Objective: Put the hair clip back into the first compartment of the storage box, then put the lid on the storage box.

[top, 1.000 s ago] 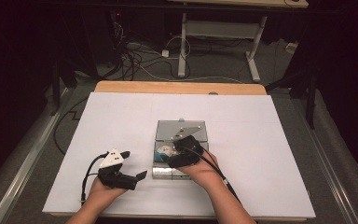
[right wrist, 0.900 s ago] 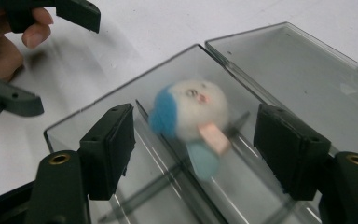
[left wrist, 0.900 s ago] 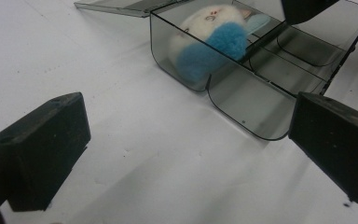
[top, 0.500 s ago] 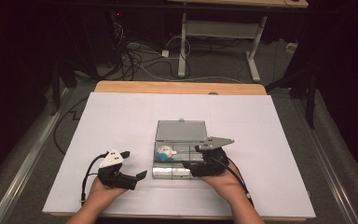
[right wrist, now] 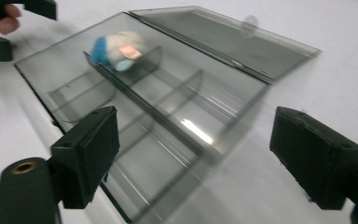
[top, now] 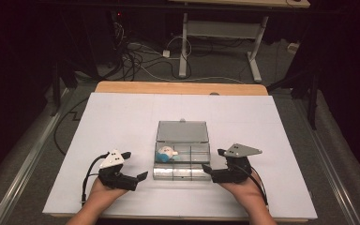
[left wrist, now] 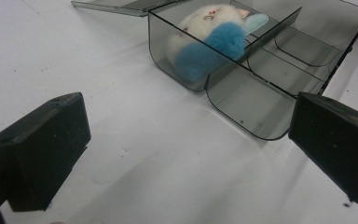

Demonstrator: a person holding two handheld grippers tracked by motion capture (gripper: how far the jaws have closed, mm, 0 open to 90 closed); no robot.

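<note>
Left jaws: spread wide apart on the left gripper (top: 122,174), nothing between them; in the left gripper view they frame bare white counter (left wrist: 135,154) with the box just beyond.
Right jaws: spread wide apart on the right gripper (top: 222,172), holding nothing; the tips sit just beside the box's near right corner, and whether they touch it cannot be told.
Hands: the left hand (top: 98,194) and right hand (top: 243,190) rest on the near part of the counter, one on each side of the box.
Compartment box (top: 182,161): smoky clear plastic, divided into small compartments, lying flat between the two grippers at the counter's middle.
Plush toy (top: 165,153): white and blue, small, lying in the far-left compartment as the high view shows it.
Lid (top: 182,132): folded open and flat on the counter behind the box.
Beyond: the counter's wooden edge (top: 178,87), then cables (top: 140,54) on the floor.
</note>
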